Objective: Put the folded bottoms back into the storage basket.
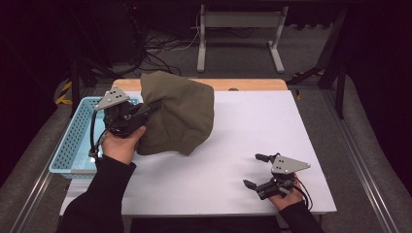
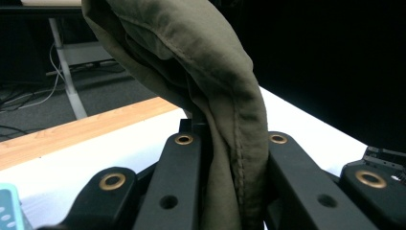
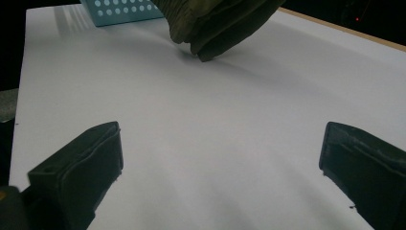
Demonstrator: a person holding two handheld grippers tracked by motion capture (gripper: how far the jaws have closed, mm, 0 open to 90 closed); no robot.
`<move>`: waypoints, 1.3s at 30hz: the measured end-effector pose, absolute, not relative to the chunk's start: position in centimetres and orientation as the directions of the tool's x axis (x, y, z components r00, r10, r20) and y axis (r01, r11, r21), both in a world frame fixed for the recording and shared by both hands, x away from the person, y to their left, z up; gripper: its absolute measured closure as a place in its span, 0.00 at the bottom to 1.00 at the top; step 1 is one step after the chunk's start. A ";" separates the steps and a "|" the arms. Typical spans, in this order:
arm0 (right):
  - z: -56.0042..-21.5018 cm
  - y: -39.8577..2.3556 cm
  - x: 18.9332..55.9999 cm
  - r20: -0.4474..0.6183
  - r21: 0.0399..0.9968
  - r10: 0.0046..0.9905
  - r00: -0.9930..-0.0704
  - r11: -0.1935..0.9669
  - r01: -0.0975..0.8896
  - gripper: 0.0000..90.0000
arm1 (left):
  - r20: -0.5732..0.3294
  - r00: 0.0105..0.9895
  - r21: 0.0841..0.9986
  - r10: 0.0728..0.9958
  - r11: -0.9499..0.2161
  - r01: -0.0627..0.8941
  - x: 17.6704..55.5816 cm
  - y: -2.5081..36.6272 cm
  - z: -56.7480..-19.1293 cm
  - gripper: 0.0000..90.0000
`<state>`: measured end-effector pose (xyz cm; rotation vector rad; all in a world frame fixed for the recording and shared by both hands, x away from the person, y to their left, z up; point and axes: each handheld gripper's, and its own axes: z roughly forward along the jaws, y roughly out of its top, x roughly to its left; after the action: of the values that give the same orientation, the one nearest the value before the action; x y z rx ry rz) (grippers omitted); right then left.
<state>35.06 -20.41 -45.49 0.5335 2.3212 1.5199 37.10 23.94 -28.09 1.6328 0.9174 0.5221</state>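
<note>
Olive-green garment [image 1: 177,114], bunched up and pinched in the left gripper [image 1: 145,112], hanging clear of the white table [image 1: 233,145] for most of its bulk. Looks like a lift-and-carry step, maybe heading for the light blue basket [image 1: 73,141] just beside that hand, though could equally be a shake-out before folding. Hard to call.

Left gripper view: jaws nearly closed, a thick folded seam of the cloth [image 2: 230,120] clamped right between them and rising up past the tips, draping over to the left. So gripped at one edge, rest of the fabric dangling beyond and below the jaws.

Right gripper [image 1: 265,171]: jaws spread wide, nothing between them, sitting low at the near right of the table. Right gripper view puts the cloth's lowest corner [image 3: 210,36] well ahead of those jaws, up and a bit left of centre, probably just brushing the table or barely off it, too dim to tell.

Next move calls for either more height so the trailing hem clears the basket rim, or bringing the open right jaws forward to catch that hanging corner.
</note>
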 end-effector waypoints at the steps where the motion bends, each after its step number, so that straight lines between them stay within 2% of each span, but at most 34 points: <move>1: -45.5 -20.4 35.1 -0.057 0.921 0.470 -0.881 0.366 0.135 0.02 | -0.132 0.598 0.955 0.791 -0.061 0.291 37.1 23.9 -28.1 0.93; 39: -45.5 -20.3 35.0 -0.046 0.918 0.476 -0.878 0.366 0.150 0.02 | -0.124 0.550 0.960 0.826 -0.040 0.277 33.1 29.8 -24.8 0.93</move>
<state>34.99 -20.34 -45.54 0.5526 2.3279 1.5165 33.09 29.84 -24.79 1.5979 0.9571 0.5759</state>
